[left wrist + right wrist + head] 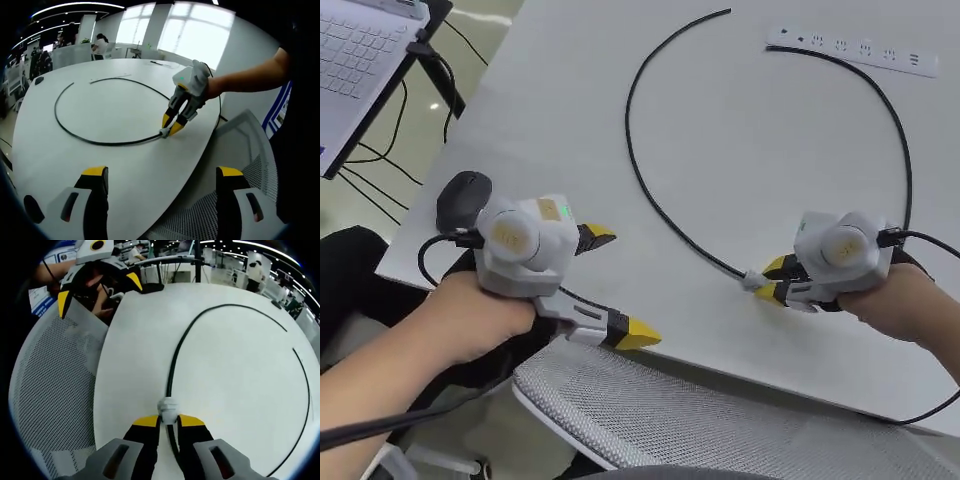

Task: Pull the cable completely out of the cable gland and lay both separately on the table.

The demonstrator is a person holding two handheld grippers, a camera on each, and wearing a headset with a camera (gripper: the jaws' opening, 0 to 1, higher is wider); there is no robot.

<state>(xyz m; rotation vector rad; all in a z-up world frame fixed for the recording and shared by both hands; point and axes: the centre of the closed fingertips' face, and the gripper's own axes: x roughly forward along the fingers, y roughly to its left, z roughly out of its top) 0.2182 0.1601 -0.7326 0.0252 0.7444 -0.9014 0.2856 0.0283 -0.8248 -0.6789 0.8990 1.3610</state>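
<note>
A long black cable curves across the white table. Its near end carries a small white cable gland. My right gripper is shut on the cable just behind the gland, low on the table near the front edge. In the right gripper view the gland sits just ahead of the yellow tips of the right gripper, and the cable runs on beyond it. My left gripper hangs open at the table's left front edge, empty. From the left gripper view the gland lies ahead.
A white power strip lies at the back right, with another black cable stretch curving from it toward the right hand. A laptop stands off the table's left. A grey mesh chair sits below the front edge.
</note>
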